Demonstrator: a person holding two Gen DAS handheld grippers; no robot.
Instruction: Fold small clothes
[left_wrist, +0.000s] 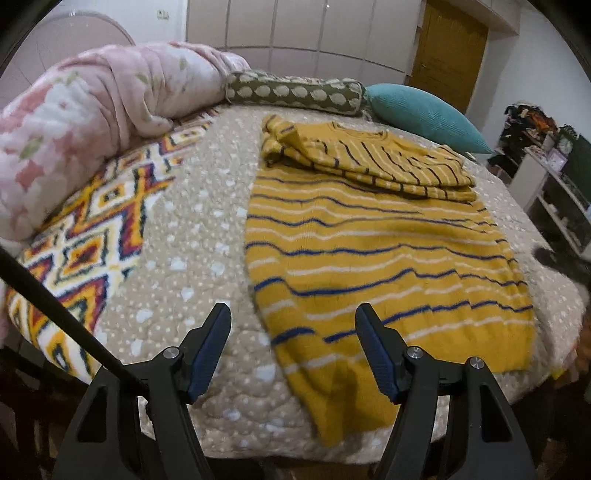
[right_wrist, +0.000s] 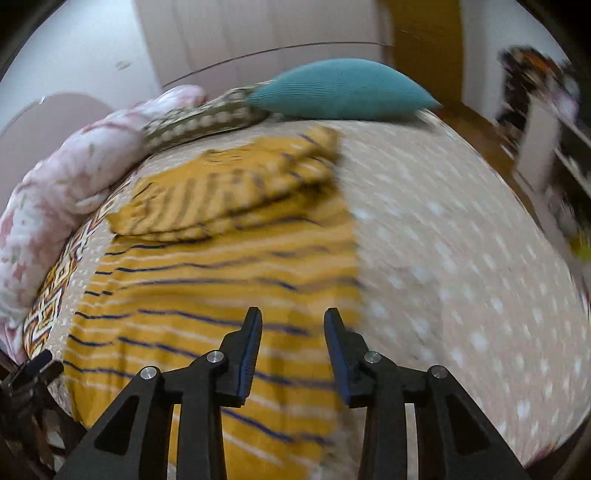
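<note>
A yellow sweater (left_wrist: 384, 254) with blue and white stripes lies flat on the bed, its sleeves folded across the top (left_wrist: 369, 158). My left gripper (left_wrist: 293, 317) is open and empty, hovering above the sweater's near left hem. In the right wrist view the sweater (right_wrist: 207, 295) fills the left half, with the folded sleeves (right_wrist: 236, 192) at the far end. My right gripper (right_wrist: 293, 321) is open and empty above the sweater's right side, near its edge. This view is blurred by motion.
The bed has a beige dotted cover (left_wrist: 192, 221) and a patterned blanket (left_wrist: 92, 236) at left. A pink duvet (left_wrist: 81, 110), an olive bolster (left_wrist: 295, 92) and a teal pillow (left_wrist: 424, 114) lie at the far end. Shelves (left_wrist: 546, 177) stand at right.
</note>
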